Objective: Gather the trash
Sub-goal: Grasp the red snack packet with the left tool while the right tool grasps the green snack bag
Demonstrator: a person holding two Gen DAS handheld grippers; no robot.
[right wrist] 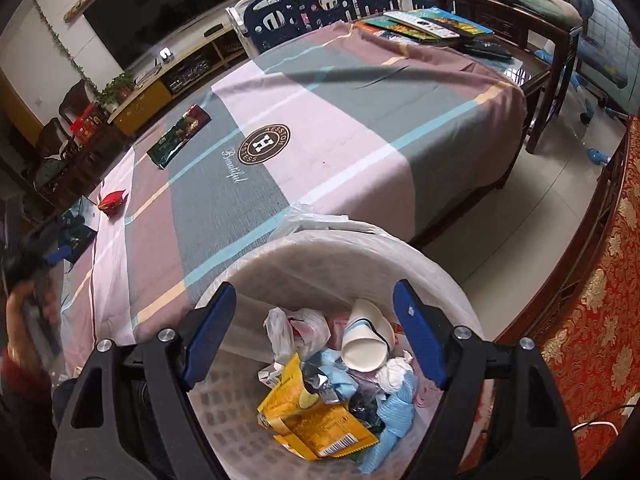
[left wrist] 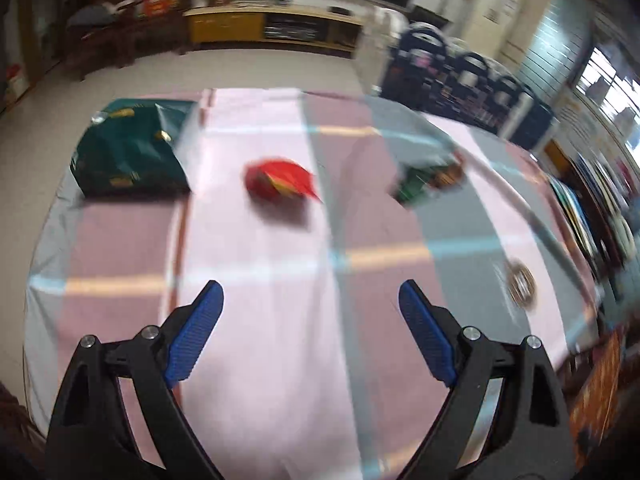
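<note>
Striped tablecloth (right wrist: 360,92) bears red wrapper (left wrist: 280,180) and green packet (right wrist: 180,136).

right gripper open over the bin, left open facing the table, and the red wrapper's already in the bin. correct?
Not quite. The red wrapper lies on the tablecloth, as the left wrist view shows, not in the bin. The rest holds: right gripper open over the bin, left gripper open facing the table.

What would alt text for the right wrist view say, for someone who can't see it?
The right tool hangs open and empty over a lined trash bin holding a paper cup, a yellow wrapper and other litter. Beyond it, a red wrapper and a dark green packet lie on the striped tablecloth.
</note>
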